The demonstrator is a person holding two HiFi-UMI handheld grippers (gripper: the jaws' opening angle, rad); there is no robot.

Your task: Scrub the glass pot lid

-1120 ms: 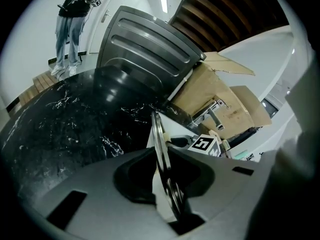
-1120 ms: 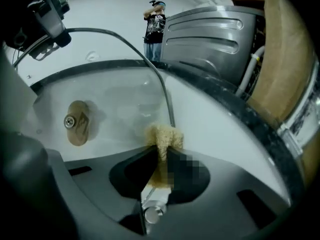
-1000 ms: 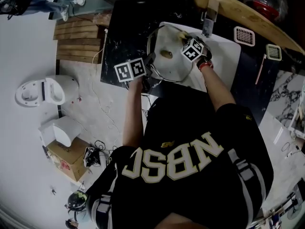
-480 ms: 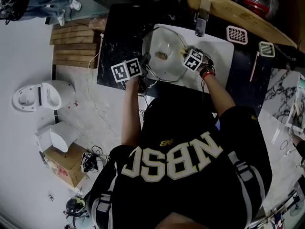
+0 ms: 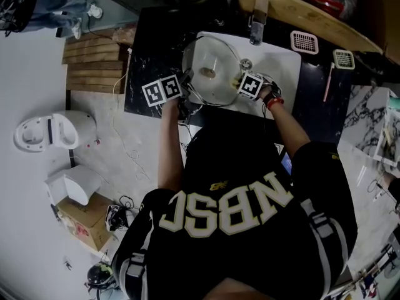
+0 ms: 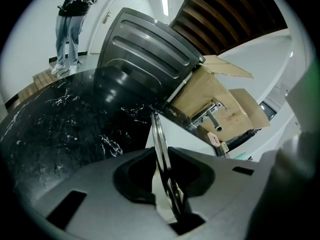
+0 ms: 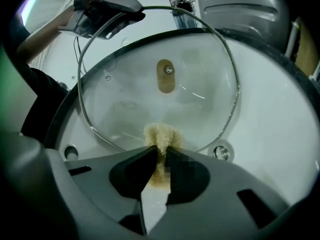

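The round glass pot lid stands tilted in the white sink, its tan knob facing my right gripper. My left gripper is shut on the lid's metal rim, which runs edge-on between its jaws; it also shows gripping the rim's upper left as the left gripper. My right gripper is shut on a tan scrubbing sponge pressed against the glass near the lid's lower rim. In the head view the right gripper sits at the lid's right edge.
A faucet rises behind the sink; the drain lies just right of the sponge. Black marble counter surrounds the sink. Two white grilled holders sit on the counter at the right. A person stands far off.
My right gripper has drawn the sponge across the lid from its far side down to the near rim. The left gripper has kept its hold on the rim.
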